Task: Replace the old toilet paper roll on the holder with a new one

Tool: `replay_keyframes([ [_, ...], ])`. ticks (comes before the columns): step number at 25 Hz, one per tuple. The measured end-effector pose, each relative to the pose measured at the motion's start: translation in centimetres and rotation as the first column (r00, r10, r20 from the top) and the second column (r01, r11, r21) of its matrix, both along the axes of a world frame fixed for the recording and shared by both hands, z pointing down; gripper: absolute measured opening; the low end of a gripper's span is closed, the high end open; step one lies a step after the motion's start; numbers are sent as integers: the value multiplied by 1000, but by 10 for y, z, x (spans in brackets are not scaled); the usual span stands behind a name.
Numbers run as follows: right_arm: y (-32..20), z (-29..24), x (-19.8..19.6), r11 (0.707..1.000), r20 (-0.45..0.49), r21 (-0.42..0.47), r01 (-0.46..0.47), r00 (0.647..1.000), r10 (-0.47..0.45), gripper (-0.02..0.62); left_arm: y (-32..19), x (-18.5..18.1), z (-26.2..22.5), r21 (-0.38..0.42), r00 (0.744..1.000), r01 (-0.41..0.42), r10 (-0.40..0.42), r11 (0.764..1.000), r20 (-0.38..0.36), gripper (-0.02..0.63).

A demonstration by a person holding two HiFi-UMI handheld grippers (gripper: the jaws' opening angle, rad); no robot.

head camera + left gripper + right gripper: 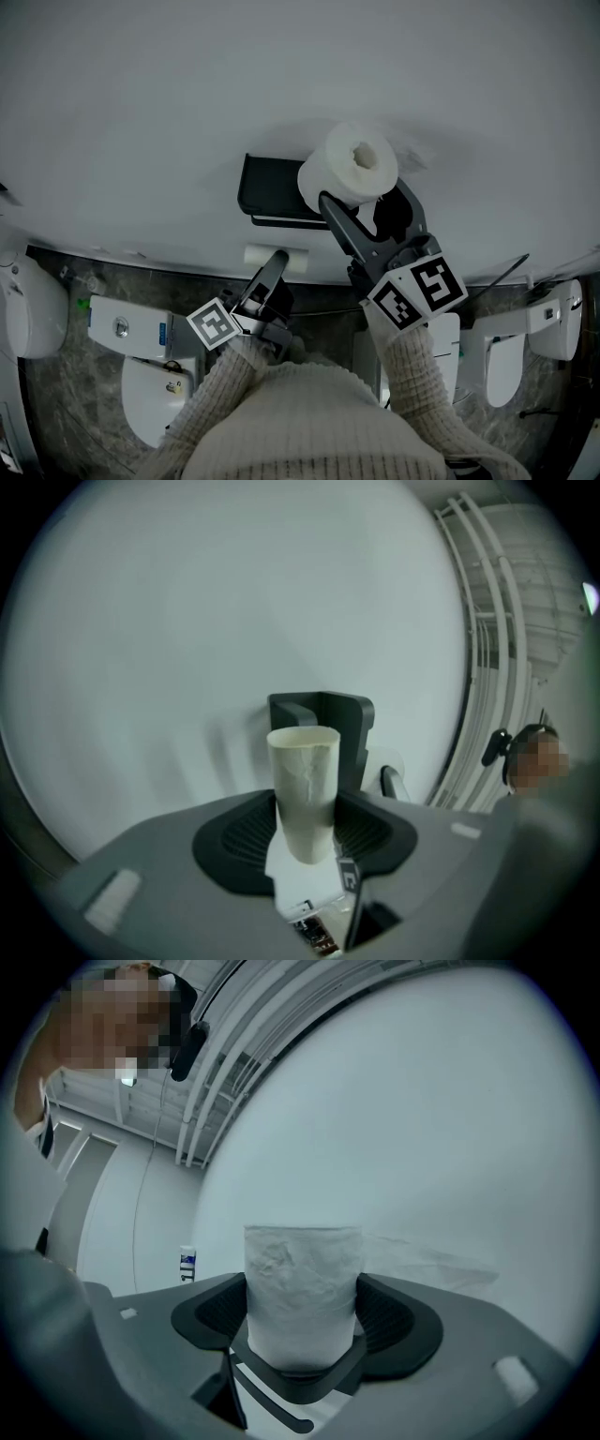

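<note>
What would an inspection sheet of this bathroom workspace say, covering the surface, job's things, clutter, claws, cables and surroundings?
Surface: white wall, with the holder mounted on it.
Job's things: holder is black, no roll on it; empty cardboard tube; new roll.
Clutter: nothing seen.
Grippers: left claw shut on the cardboard tube; right claw shut on the new roll, raised beside the holder.
Cables: thin dark line low on the right; cannot tell if it is a cable.
Surroundings: dark stone floor, white toilets.
</note>
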State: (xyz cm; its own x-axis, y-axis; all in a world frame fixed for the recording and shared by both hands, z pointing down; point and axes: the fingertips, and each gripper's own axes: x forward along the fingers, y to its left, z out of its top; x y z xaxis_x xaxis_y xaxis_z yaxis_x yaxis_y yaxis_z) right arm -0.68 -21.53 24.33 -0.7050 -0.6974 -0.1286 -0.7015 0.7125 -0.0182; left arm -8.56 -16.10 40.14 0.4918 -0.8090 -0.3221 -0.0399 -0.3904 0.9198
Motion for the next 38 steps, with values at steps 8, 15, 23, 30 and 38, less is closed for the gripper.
replay_keyframes([
  [8,17,-23,34,999,68,44,-23,997,20,359,2,27,-5,2,999,-42,42,999,10,179],
  [15,29,-20,67,996,136,20,-88,987,84,359,12,42,-6,12,997,-79,79,997,15,179],
  [23,28,1,86,990,201,-47,-131,970,138,359,9,51,0,-13,993,-120,120,993,-2,179],
  [30,30,30,100,976,256,-145,-162,947,195,357,13,51,1,-17,992,-124,124,992,12,179],
  [38,32,57,114,957,329,-242,-160,914,236,357,18,69,3,-26,985,-171,172,985,25,179],
])
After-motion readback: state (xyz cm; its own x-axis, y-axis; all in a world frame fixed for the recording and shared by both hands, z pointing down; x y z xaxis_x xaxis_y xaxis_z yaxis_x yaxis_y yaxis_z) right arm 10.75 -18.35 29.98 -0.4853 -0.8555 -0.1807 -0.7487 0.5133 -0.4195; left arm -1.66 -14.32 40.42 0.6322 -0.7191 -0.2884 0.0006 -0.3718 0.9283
